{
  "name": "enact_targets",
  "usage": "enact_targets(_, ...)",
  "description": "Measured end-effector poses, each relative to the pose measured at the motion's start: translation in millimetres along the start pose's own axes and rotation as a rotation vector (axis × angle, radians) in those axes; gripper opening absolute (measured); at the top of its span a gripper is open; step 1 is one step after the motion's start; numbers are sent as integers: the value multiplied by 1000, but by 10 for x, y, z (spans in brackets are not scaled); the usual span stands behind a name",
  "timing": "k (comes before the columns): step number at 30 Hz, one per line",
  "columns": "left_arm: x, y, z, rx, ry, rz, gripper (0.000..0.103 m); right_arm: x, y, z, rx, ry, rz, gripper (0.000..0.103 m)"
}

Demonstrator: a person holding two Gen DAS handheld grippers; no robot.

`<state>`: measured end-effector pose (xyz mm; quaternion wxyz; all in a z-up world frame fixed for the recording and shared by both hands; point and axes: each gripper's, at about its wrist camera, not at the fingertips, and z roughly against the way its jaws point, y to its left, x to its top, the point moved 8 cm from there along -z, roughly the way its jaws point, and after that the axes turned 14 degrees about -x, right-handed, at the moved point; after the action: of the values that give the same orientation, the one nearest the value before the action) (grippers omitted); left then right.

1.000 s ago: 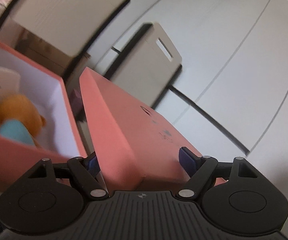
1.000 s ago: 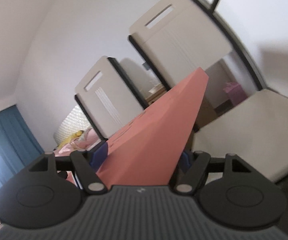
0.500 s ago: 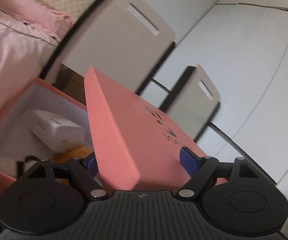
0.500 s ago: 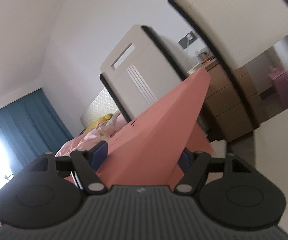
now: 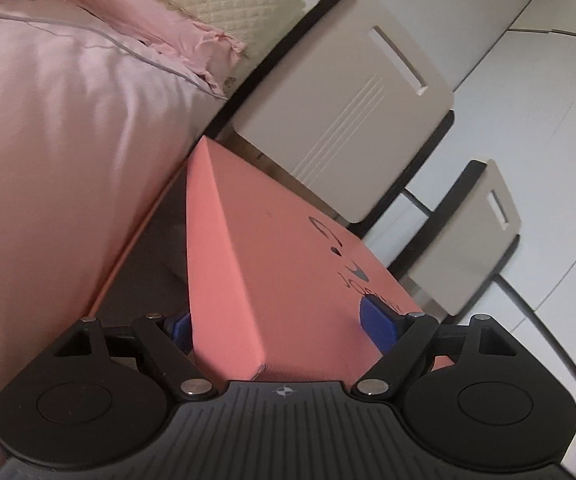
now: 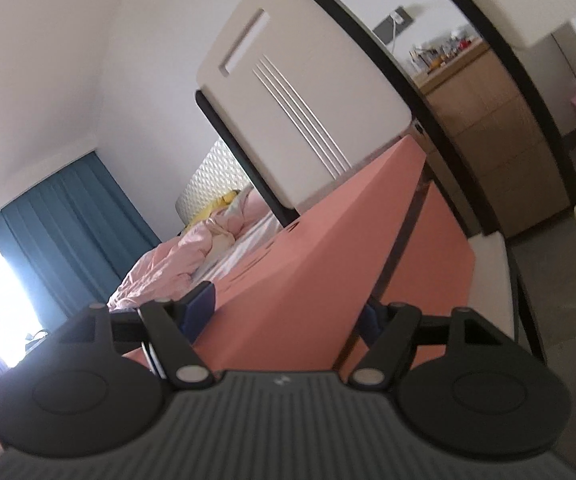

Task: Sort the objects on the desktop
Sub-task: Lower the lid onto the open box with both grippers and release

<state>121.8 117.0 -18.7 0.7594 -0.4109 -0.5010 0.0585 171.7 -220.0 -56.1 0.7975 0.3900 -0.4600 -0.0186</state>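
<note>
Both grippers hold the same salmon-pink box lid. In the left wrist view my left gripper (image 5: pixel 279 326) is shut on one end of the lid (image 5: pixel 288 264), which has dark lettering on top. In the right wrist view my right gripper (image 6: pixel 288 308) is shut on the other end of the lid (image 6: pixel 320 248). Below the lid's right edge the pink wall of the box (image 6: pixel 436 248) shows, with a dark gap between them. The box contents are hidden.
Two beige chairs with black frames (image 5: pixel 348 120) (image 5: pixel 476 240) stand beyond the lid. A bed with pink bedding (image 5: pixel 59 128) is at left. A wooden dresser (image 6: pixel 488 120) and blue curtains (image 6: pixel 67 216) show in the right wrist view.
The lid has swung over the open box, covering the white item and the orange plush seen earlier. Both views have tilted and shifted toward the bed and chairs.
</note>
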Motion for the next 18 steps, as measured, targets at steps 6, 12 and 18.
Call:
enact_targets(6, -17, 47, 12, 72, -17, -35, 89, -131, -25, -58, -7, -4, -31, 73)
enact_targets(12, -122, -10, 151, 80, -59, -42, 89, -124, -21, 13, -22, -42, -46, 73)
enact_targets(18, -284, -157, 431, 119, -151, -115, 91, -115, -36, -7, -66, -78, -56, 71)
